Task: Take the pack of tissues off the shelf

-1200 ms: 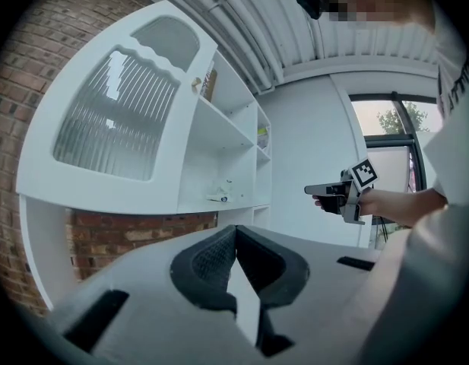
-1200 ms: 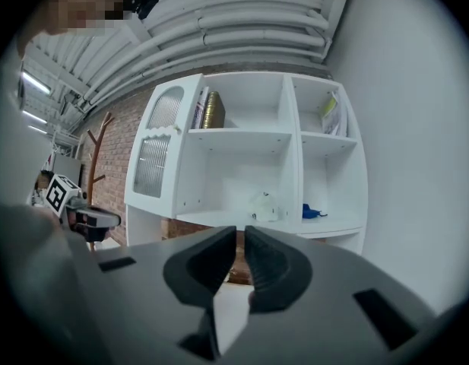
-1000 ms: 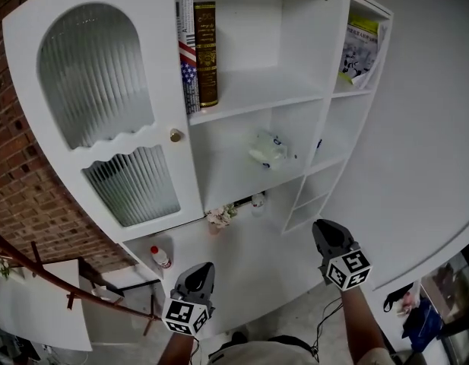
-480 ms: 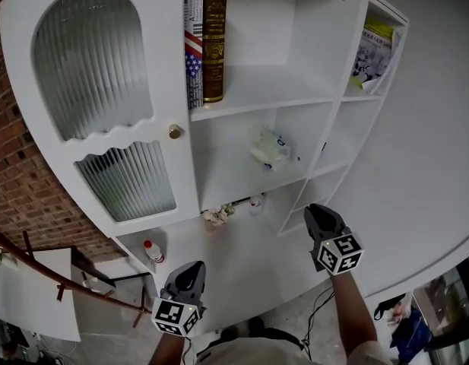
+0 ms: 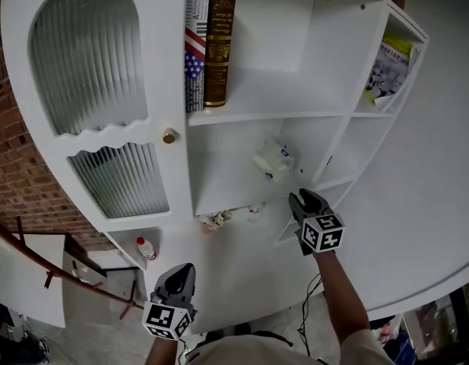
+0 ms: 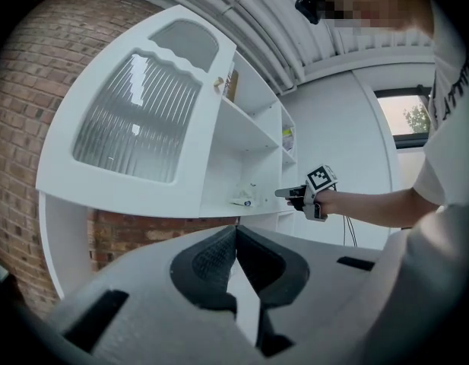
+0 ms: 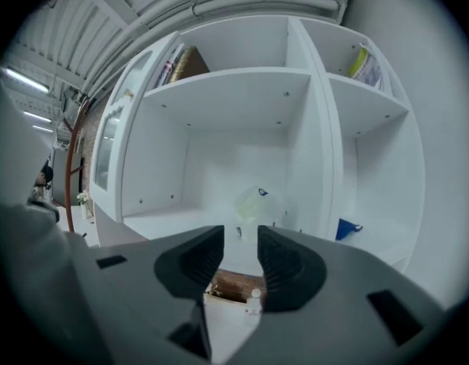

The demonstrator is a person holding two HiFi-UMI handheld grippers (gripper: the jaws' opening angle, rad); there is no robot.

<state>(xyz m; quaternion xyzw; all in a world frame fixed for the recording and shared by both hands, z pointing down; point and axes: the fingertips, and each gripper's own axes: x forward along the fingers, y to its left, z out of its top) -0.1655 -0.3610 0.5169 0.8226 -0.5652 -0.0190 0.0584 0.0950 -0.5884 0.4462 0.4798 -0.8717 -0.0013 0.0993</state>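
White shelf (image 5: 228,182) holds tissues (image 5: 274,160) (books (image 5: 219,46) above), right gripper (image 5: 299,198) fingers just opening, empty, left gripper (image 5: 186,267) clenched.

even, bright light with soft shadows; both gripper views bend strongly and darken at their round edges.

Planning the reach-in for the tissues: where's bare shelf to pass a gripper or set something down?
Upper shelf is bare right of the two books up to the divider. Middle shelf is bare left of the tissue pack. Tightest: the narrow right column, holding a booklet and a blue item.
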